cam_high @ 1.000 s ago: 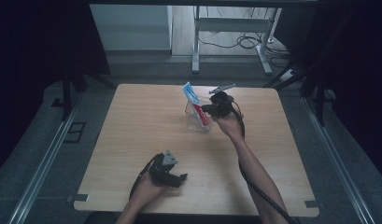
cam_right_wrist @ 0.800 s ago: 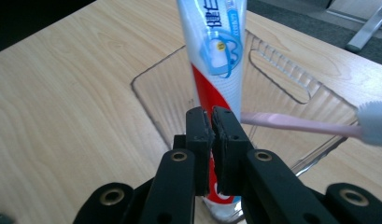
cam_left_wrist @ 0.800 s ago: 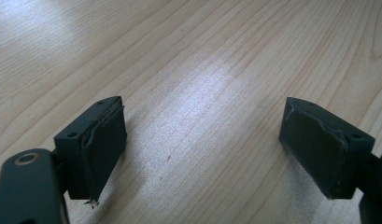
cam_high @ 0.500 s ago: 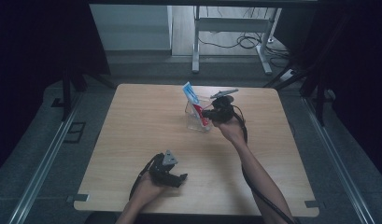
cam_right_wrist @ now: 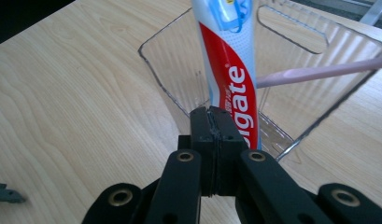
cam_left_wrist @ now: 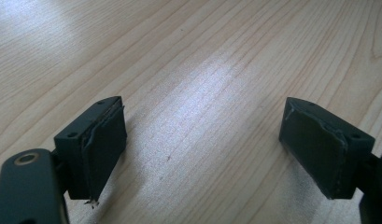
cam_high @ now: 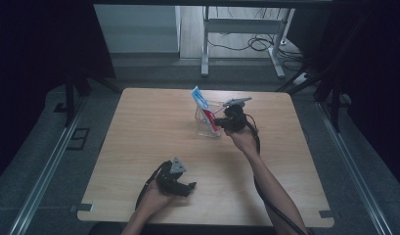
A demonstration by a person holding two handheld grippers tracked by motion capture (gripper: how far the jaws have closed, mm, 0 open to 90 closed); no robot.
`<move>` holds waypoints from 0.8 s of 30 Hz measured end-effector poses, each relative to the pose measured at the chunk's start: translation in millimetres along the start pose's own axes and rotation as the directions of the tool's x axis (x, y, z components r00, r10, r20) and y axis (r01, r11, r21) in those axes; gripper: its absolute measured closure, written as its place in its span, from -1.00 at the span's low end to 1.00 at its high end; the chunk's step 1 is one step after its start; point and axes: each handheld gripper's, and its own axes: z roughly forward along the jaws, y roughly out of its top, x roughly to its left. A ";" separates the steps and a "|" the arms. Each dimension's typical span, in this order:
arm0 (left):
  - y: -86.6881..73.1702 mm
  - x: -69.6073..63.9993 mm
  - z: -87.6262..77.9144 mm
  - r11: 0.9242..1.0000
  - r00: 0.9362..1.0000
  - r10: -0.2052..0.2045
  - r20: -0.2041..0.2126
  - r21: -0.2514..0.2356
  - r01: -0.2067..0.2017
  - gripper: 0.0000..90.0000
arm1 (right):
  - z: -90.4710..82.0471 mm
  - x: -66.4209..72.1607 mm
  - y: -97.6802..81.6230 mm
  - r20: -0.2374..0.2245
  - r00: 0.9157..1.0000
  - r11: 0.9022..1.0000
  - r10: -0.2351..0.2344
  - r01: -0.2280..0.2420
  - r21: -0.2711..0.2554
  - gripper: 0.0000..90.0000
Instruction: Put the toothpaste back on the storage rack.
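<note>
Gripping: right gripper (cam_right_wrist: pixel 212 122) jaws clenched together at the near rim of the clear bin (cam_right_wrist: pixel 163 74); whether they pinch the rim, cannot tell.
Bin: far-centre of table (cam_high: pixel 139 147), holding toothpaste tube (cam_right_wrist: pixel 230 70) and pink stick (cam_right_wrist: pixel 319 72).
Left gripper (cam_left_wrist: pixel 202 140): released, resting near edge.
Tip: move slowly, keep bin level so the tube stays in.

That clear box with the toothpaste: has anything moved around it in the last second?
Hardly. The right tool stays at the clear box, jaws shut, nothing visibly between them. The toothpaste tube and pink stick stand in the box as before. The left tool rests open on the table.

Left gripper (cam_left_wrist: pixel 202 149) fingers spread wide, right gripper (cam_right_wrist: pixel 211 122) fingers closed
</note>
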 end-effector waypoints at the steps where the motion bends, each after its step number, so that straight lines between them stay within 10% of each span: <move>1: 0.0 0.0 0.0 1.000 1.000 0.000 0.000 0.000 0.000 -0.67 | -0.5 -1.0 -0.1 0.004 1.000 1.000 0.002 -0.002 -0.001 0.97; 24: 0.0 0.1 0.1 1.000 1.000 0.001 0.001 -0.001 -0.001 -0.67 | -38.3 -0.6 -11.1 -0.016 1.000 0.999 0.005 -0.006 -0.038 0.24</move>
